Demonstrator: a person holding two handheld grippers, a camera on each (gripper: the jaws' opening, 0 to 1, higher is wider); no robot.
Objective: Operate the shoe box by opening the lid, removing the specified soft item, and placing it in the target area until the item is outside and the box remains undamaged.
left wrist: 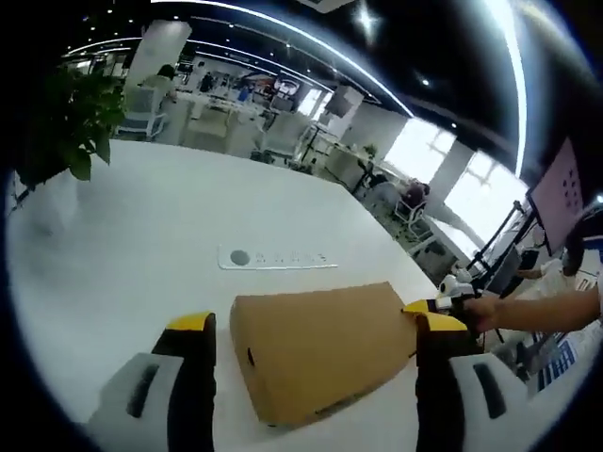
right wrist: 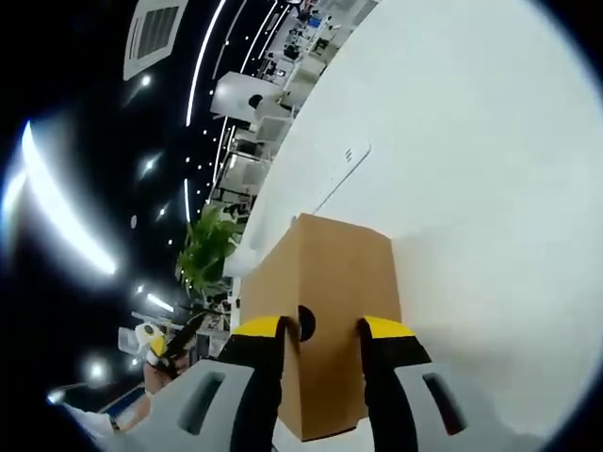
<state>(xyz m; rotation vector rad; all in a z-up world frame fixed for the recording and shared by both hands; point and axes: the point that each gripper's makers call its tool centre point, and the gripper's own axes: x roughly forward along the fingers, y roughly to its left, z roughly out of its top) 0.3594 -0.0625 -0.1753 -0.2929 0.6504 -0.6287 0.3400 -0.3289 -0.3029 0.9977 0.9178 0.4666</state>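
A shut brown cardboard shoe box (left wrist: 316,353) lies on the white table (left wrist: 141,235). My left gripper (left wrist: 316,325) is wide open, and its yellow-tipped fingers (left wrist: 191,325) stand on either side of the box, clear of it. The right gripper (left wrist: 435,306), held by a hand (left wrist: 482,309), sits at the box's far right end. In the right gripper view the box (right wrist: 339,264) shows its end face with a round hole (right wrist: 306,323). My right gripper (right wrist: 322,328) has its jaws partly apart just in front of that face, with nothing clamped. The soft item is hidden.
A white power strip (left wrist: 273,259) lies on the table beyond the box, also seen as the strip (right wrist: 344,165) in the right gripper view. A potted plant (left wrist: 71,122) stands at the table's far left edge. Desks and chairs fill the room behind.
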